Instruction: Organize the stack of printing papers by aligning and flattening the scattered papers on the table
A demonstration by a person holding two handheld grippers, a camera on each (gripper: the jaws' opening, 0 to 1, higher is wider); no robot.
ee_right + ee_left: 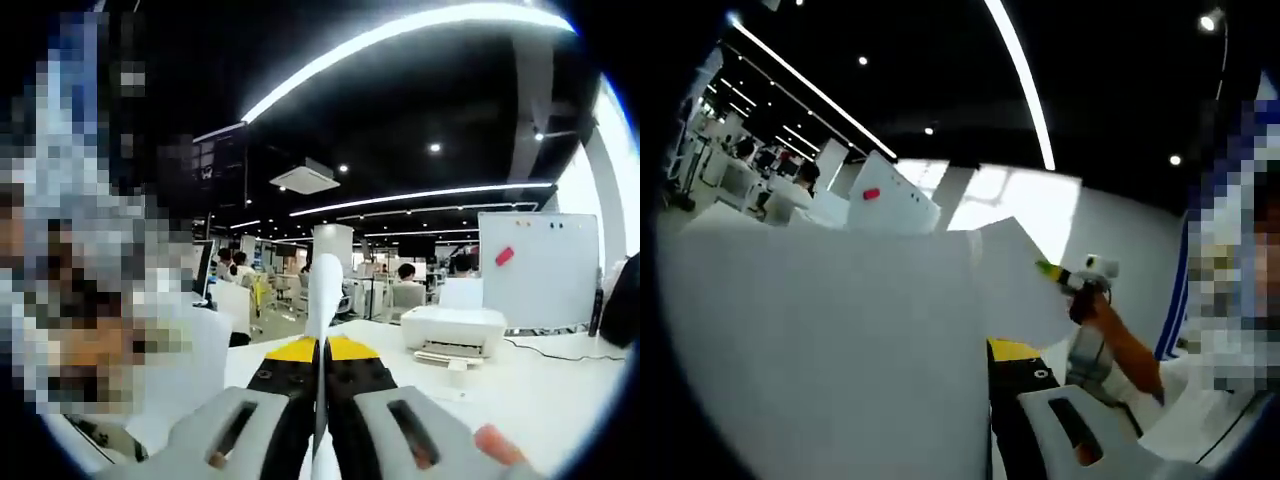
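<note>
White paper takes up most of the lower left of your left gripper view, held up so close that the sheets hide nearly everything behind them. Your left hand-held gripper sits at the bottom centre-right of that frame, yellow and black with grey jaw bodies. The sheet edge runs down right next to it, but I honestly can't tell whether those jaws are pinching the paper or just beside it, because the paper covers the left half. At mid right of the same view your other hand-held gripper pokes in, tip touching the paper's right edge, with a hand behind it.

Over in your right gripper view it's way clearer. The right hand-held gripper rises from the bottom centre with both jaws pressed together on the paper. You see the sheets edge-on, a thin white strip standing up from between the yellow pads toward the middle of the frame. So that one is clamped on the paper.

Background stuff in the right gripper view: a white desk spreads across the lower right, with a white printer sitting on it right of centre. Behind that, at right, there's a whiteboard with a small red thing stuck on it. Further back, in the middle of the frame, people sit at other desks under long ceiling light strips.

The whiteboard also shows up in the upper left of the left gripper view, peeking over the paper's top edge.
</note>
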